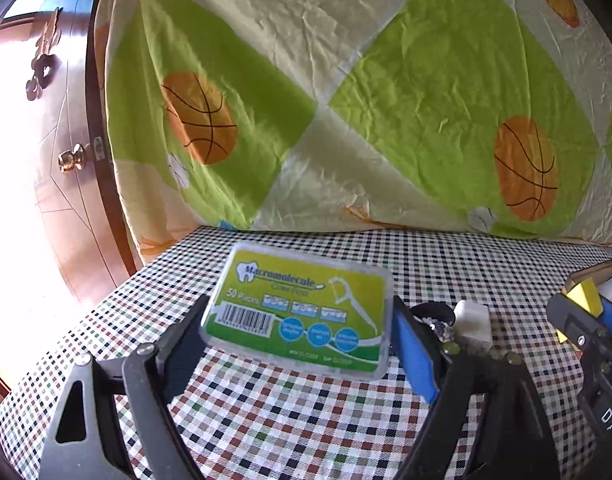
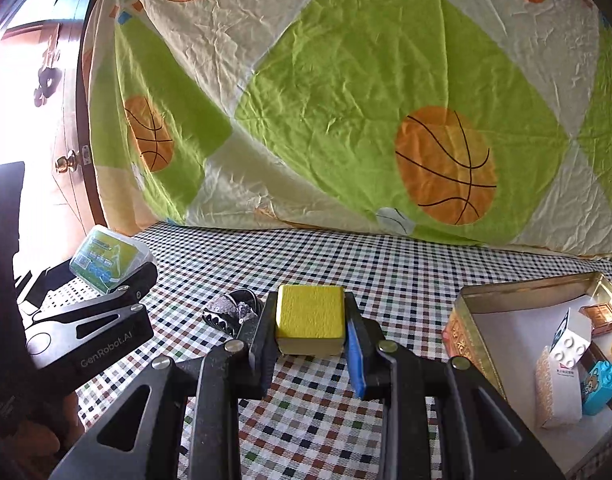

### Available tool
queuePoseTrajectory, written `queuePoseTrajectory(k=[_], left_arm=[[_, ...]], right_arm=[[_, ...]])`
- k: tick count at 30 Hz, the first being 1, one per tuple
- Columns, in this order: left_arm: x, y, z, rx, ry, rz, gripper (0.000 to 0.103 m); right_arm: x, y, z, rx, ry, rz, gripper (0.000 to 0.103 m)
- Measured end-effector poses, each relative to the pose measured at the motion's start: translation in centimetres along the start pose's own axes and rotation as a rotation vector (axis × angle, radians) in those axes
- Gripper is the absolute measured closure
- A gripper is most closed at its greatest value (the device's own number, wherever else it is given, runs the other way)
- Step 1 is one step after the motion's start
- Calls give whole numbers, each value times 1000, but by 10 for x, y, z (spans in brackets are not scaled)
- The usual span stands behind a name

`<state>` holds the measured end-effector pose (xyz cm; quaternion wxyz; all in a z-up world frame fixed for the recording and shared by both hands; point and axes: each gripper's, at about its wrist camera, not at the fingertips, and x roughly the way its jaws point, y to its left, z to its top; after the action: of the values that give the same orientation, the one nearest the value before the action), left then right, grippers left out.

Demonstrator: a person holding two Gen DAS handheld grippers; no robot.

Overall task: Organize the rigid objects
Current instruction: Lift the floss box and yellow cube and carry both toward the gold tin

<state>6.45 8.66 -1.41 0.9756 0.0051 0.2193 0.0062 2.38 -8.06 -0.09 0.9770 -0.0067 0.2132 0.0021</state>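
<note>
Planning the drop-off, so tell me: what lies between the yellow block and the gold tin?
Only bare checkered tablecloth separates the yellow block, clamped in the right gripper, from the gold tin, per the right wrist view.

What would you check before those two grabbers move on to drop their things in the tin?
1. Right gripper shut on the yellow block: ok.
2. Left gripper shut on the floss box: ok.
3. Floss box level in the grip: not ok, it looks tilted from the right wrist view.
4. Tin open on top: ok.
5. Bare floor left in the tin: ok, near its left wall.
6. Dark item on the cloth clear of the block's path to the tin: ok; it lies on the far side.
</note>
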Motion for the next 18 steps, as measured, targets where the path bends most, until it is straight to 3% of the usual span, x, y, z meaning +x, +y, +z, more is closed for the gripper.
queuePoseTrajectory(k=[18], left_arm=[[-19,-24,-9,17,3,-36,18]], right_arm=[[-21,-17,-10,-18,-17,-56,72]])
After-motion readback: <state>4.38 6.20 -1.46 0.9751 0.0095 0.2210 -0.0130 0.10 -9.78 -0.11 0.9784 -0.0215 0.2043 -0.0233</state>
